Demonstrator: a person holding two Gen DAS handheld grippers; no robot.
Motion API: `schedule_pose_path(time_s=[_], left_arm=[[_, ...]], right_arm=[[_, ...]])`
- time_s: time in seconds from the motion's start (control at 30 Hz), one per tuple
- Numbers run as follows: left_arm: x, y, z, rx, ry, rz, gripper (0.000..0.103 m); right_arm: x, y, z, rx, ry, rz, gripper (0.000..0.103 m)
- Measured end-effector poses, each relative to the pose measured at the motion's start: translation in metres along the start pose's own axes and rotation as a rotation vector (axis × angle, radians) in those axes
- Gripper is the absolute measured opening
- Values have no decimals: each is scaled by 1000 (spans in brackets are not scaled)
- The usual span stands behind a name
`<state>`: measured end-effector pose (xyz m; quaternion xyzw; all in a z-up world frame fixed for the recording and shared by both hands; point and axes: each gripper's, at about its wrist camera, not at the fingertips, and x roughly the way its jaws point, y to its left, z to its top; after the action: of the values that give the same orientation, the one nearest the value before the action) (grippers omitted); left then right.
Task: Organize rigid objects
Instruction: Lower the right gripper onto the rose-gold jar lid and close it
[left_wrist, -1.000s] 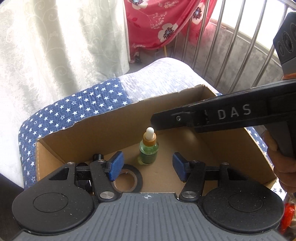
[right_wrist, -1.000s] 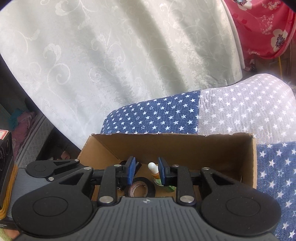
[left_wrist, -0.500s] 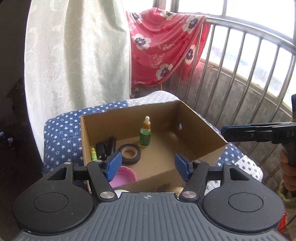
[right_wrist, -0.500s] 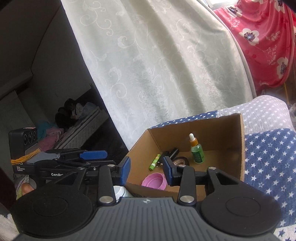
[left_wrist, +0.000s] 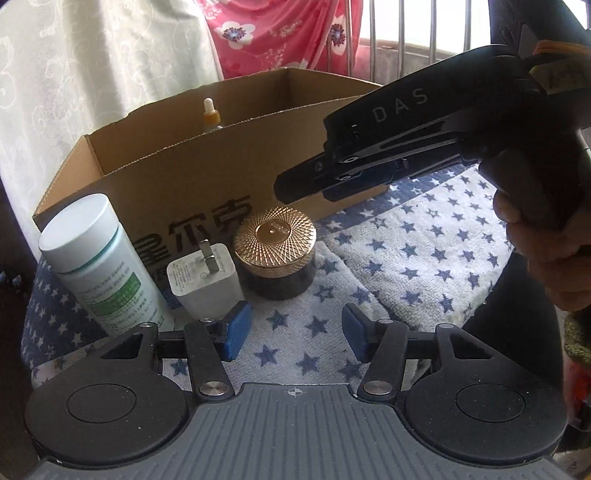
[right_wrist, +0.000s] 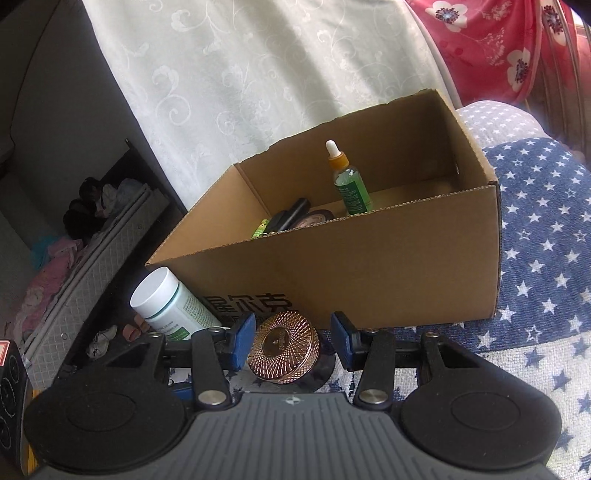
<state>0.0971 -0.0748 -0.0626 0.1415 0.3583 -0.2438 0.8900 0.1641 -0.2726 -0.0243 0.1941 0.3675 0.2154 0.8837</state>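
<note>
Left wrist view, right gripper (left_wrist: 306, 186) marked "DAS"

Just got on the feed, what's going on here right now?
A person with a gripper in each hand is sorting small items into a cardboard box on a star-print cloth. A green dropper bottle and a few other items are already inside. The gold-lidded jar, white charger and white pill bottle wait outside. The right gripper straddles the jar, pads not yet pressing. The left gripper is empty, jaws closing.
</note>
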Motion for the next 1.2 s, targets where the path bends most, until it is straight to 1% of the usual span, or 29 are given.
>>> schedule_pose_path(time_s=[0.1, 0.17, 0.23, 0.33, 0.47, 0.57, 0.77, 0.93, 1.0, 1.07, 1.13, 1.2], left_arm=[[8, -3, 1, -16, -18, 2, 51], [12, -5, 2, -5, -37, 12, 50], [19, -7, 3, 5, -33, 32, 50], [25, -5, 3, -7, -32, 46, 50], [29, 3, 4, -42, -41, 57, 50], [29, 6, 5, -81, -42, 43, 50], [29, 10, 8, -120, -43, 1, 50], [26, 4, 8, -121, -41, -59, 50], [22, -2, 7, -103, -50, -89, 50], [16, -8, 5, -77, -69, -116, 50], [11, -12, 4, -57, -91, -105, 50], [5, -16, 3, -33, -126, -64, 50]], right_arm=[[11, -9, -3, 29, 26, 22, 47], [17, -13, -4, 42, 43, 32, 45], [22, -16, -6, 49, 53, 36, 43], [26, -20, -7, 66, 61, 69, 41], [26, -23, -8, 72, 53, 81, 41], [23, -23, -10, 79, 52, 79, 41], [13, -17, -13, 78, 44, 41, 41], [-3, -22, -16, 106, 30, 27, 41], [-11, -25, -19, 121, 28, 23, 41], [-17, -31, -22, 149, 27, 42, 40], [-21, -37, -23, 183, 26, 69, 40], [-24, -39, -21, 179, 8, 50, 40]])
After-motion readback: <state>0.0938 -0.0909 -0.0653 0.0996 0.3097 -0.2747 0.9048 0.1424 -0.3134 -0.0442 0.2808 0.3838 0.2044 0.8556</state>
